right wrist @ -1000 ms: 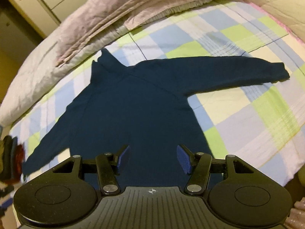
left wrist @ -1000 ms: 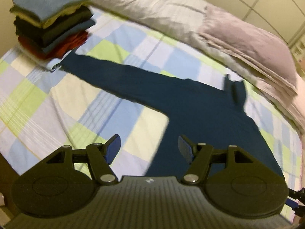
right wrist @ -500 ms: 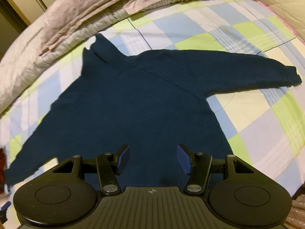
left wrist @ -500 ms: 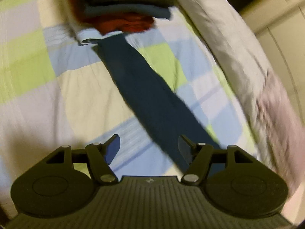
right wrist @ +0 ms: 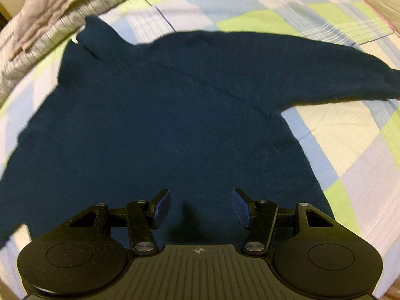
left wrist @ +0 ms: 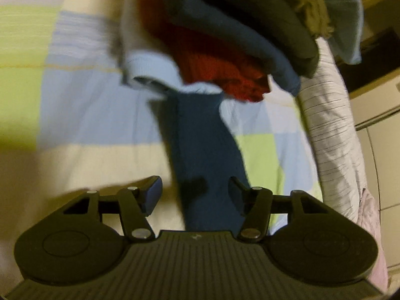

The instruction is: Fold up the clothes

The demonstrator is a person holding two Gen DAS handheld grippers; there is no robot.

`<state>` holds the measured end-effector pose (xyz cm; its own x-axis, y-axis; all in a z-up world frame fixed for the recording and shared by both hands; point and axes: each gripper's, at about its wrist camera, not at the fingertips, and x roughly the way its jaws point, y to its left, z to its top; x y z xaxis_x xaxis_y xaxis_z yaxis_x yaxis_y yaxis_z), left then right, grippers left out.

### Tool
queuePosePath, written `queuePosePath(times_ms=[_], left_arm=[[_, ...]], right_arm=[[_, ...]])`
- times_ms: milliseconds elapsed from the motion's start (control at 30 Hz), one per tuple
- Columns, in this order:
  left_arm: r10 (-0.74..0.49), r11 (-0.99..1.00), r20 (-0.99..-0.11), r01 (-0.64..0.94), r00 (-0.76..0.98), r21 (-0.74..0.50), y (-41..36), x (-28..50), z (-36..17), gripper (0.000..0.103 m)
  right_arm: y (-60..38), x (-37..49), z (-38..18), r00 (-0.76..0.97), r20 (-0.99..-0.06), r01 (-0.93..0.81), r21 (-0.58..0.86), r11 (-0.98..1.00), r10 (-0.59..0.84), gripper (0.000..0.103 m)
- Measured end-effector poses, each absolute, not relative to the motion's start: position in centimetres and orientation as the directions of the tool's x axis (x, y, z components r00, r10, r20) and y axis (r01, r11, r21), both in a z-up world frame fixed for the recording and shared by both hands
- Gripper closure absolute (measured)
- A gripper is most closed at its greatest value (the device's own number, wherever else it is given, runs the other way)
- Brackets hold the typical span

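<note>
Lowering my left gripper (left wrist: pixel 195 195), jaws just narrowing yet spread and empty, astride the sweater (right wrist: pixel 160 125) sleeve (left wrist: pixel 202 145) on the bed (left wrist: pixel 75 115); I should pinch squarely; my right gripper (right wrist: pixel 201 208) hovers spread above the hem

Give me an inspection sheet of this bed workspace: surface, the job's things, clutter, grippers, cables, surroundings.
Surface: checked bedsheet, pastel squares.
Job's things: dark blue sweater spread flat, both sleeves out; one sleeve ends at the stack of folded clothes.
Clutter: nothing seen.
Grippers: left gripper over the sleeve, jaws just closing, not gripping; right gripper above the sweater's hem, jaws open, empty.
Cables: nothing seen.
Surroundings: striped quilt along the bed's far edge; cabinet doors beyond.
</note>
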<state>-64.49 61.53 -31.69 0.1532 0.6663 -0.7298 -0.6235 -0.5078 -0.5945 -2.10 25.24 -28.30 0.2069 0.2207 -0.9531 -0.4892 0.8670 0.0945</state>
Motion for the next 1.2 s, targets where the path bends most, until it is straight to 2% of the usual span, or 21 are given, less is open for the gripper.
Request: queuePosePath(times_ms=[33,100,133,167,267,333,467,567,667,700,767,867,967,1100,1200], left_arm=[[0.67,-0.495,-0.726,-0.634,0.156,-0.594,61.8,-64.3,-31.9,0.051],[0.677,-0.47,-0.718,-0.655,0.163,-0.592,62.3,-64.0,-32.2,0.071],[0.68,-0.457,-0.714,-0.665,0.166,-0.59,62.6,-63.8,-32.4,0.093],[0.682,-0.447,-0.711,-0.673,0.171,-0.59,62.9,-63.7,-32.6,0.099],[0.714,-0.409,-0.677,-0.678,0.179,-0.611,62.7,-62.4,-31.5,0.1],[0.76,-0.319,-0.614,-0.701,0.213,-0.638,61.9,-60.6,-29.2,0.1],[0.775,-0.049,-0.461,-0.686,0.432,-0.726,58.7,-53.3,-23.1,0.1],[0.663,0.197,-0.344,-0.598,0.665,-0.776,55.1,-44.8,-19.3,0.1],[0.446,0.378,-0.256,-0.44,0.858,-0.815,50.5,-35.1,-17.9,0.097],[0.361,0.411,-0.255,-0.399,0.897,-0.82,48.7,-31.7,-18.2,0.095],[0.257,0.417,-0.328,-0.411,0.909,-0.811,46.1,-27.0,-20.0,0.072],[0.175,0.376,-0.506,-0.532,0.845,-0.758,42.6,-23.0,-24.0,0.071],[0.166,0.332,-0.619,-0.634,0.768,-0.698,40.7,-24.0,-26.8,0.071],[0.24,0.327,-0.73,-0.762,0.64,-0.56,41.7,-28.2,-27.8,0.072],[0.32,0.328,-0.78,-0.835,0.538,-0.441,42.9,-31.2,-27.6,0.072]], right_arm=[[25.1,-2.0,-28.8,0.207,-0.954,-0.491,0.092,0.866,0.219,0.045],[24.6,-1.8,-29.8,0.201,-0.956,-0.487,0.094,0.868,0.216,0.045],[24.4,-1.6,-30.2,0.198,-0.956,-0.486,0.095,0.869,0.215,0.045],[24.1,-1.4,-30.4,0.194,-0.957,-0.485,0.099,0.869,0.217,0.045],[23.1,-0.5,-30.5,0.188,-0.955,-0.485,0.112,0.867,0.229,0.045],[22.2,0.2,-30.0,0.198,-0.95,-0.487,0.118,0.866,0.241,0.045],[19.6,2.4,-28.5,0.23,-0.938,-0.461,0.129,0.878,0.258,0.045],[17.4,4.0,-27.4,0.242,-0.929,-0.422,0.158,0.893,0.279,0.045],[16.1,5.2,-26.3,0.255,-0.916,-0.399,0.191,0.897,0.308,0.045],[15.7,5.5,-26.0,0.259,-0.911,-0.397,0.202,0.895,0.32,0.045],[15.2,6.0,-25.5,0.265,-0.899,-0.401,0.225,0.888,0.348,0.045],[14.7,6.9,-25.6,0.274,-0.881,-0.408,0.256,0.876,0.385,0.045],[14.3,7.6,-26.5,0.258,-0.865,-0.4,0.311,0.862,0.431,0.045],[14.0,8.1,-28.6,0.158,-0.814,-0.36,0.479,0.8,0.559,0.045],[14.4,8.8,-30.5,0.106,-0.767,-0.27,0.59,0.761,0.633,0.045]])
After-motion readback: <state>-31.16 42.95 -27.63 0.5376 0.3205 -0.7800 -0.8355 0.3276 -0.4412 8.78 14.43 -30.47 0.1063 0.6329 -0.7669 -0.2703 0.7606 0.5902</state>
